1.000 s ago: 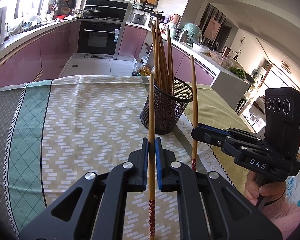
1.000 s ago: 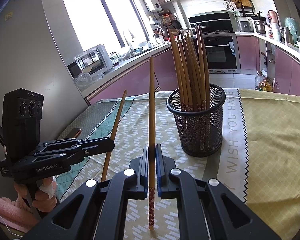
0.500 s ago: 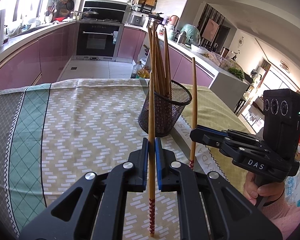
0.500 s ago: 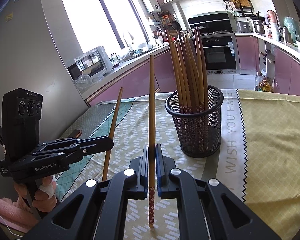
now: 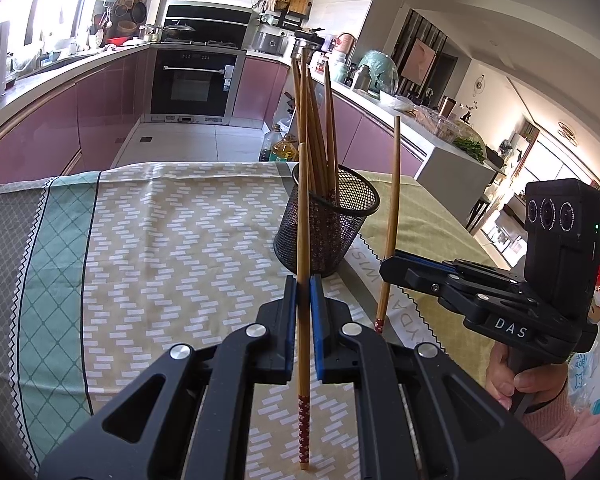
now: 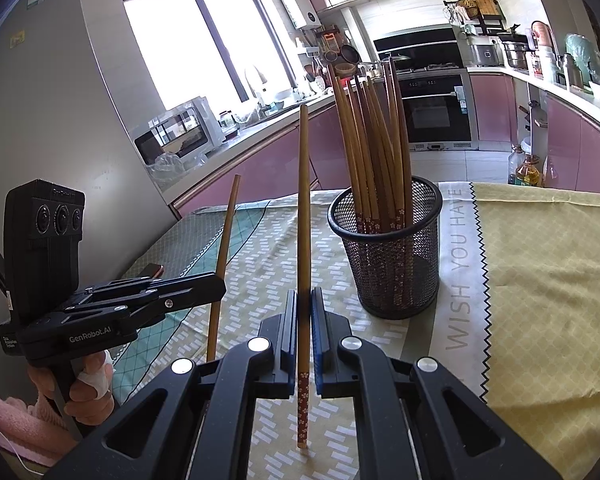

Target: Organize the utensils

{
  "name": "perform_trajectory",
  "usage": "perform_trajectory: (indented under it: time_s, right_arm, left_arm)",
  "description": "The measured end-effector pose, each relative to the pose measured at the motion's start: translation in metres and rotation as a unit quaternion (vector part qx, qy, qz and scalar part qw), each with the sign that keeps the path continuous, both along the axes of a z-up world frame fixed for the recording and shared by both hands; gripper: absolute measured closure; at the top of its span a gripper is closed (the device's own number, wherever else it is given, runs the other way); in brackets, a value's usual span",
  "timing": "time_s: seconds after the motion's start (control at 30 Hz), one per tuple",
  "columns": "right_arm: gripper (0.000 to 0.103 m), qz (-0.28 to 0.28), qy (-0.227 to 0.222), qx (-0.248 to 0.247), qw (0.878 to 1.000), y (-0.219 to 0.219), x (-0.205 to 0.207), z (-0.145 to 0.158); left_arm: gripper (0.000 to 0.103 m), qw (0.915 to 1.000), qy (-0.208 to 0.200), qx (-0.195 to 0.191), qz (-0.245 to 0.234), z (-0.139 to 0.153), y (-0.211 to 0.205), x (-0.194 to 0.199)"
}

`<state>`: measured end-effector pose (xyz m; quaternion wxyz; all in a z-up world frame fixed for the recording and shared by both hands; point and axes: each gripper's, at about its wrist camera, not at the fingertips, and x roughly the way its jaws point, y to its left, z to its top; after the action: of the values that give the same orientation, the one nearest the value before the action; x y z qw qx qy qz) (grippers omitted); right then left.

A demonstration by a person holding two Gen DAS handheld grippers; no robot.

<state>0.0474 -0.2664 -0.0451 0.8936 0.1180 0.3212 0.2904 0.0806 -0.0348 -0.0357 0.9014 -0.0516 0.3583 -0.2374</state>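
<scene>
Patterned tablecloth (image 5: 148, 240) over the table, zigzag beige centre, teal diamond band toward 9 o'clock in the left wrist view, yellow-green panel (image 6: 540, 264) toward 3 o'clock in the right wrist view with printed lettering along its edge. Pink kitchen cabinets (image 5: 40, 136) and built-in oven (image 5: 192, 84) behind, at 12 o'clock.

Black mesh holder (image 5: 326, 224) upright on the cloth, just past the left gripper's tips at 1 o'clock; in the right wrist view same holder (image 6: 392, 248) at 1 o'clock. Bundle of wooden chopsticks (image 6: 374, 148) inside it, patterned red ends down, plain ends fanned upward.

Left gripper (image 5: 304, 300) clamped on a single chopstick (image 5: 303, 240), roughly vertical, red patterned end hanging below the pads, plain end up in front of the holder. Seen from the right wrist camera at 9 o'clock (image 6: 220, 286), hand wrapped round its handle.

Right gripper (image 6: 304, 312) likewise closed on its own chopstick (image 6: 303, 216), near vertical, flowered red end down. Seen from the left wrist camera at 3 o'clock (image 5: 384, 268), its chopstick (image 5: 392, 200) just beside the holder's right wall, not touching as far as can be judged.

Both held chopsticks clear of the holder rim, outside the holder.
</scene>
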Motion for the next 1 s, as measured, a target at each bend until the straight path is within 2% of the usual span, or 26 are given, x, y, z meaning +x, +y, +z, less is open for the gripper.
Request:
perform_trajectory:
  time_s: [1.0]
  right_arm:
    - [0.097, -0.009, -0.007, 0.007, 1.000, -0.0009, 0.0007, 0.0031]
  left_arm:
    - [0.095, 1.0000, -0.007, -0.002, -0.005, 0.0056, -0.0055, 0.0033]
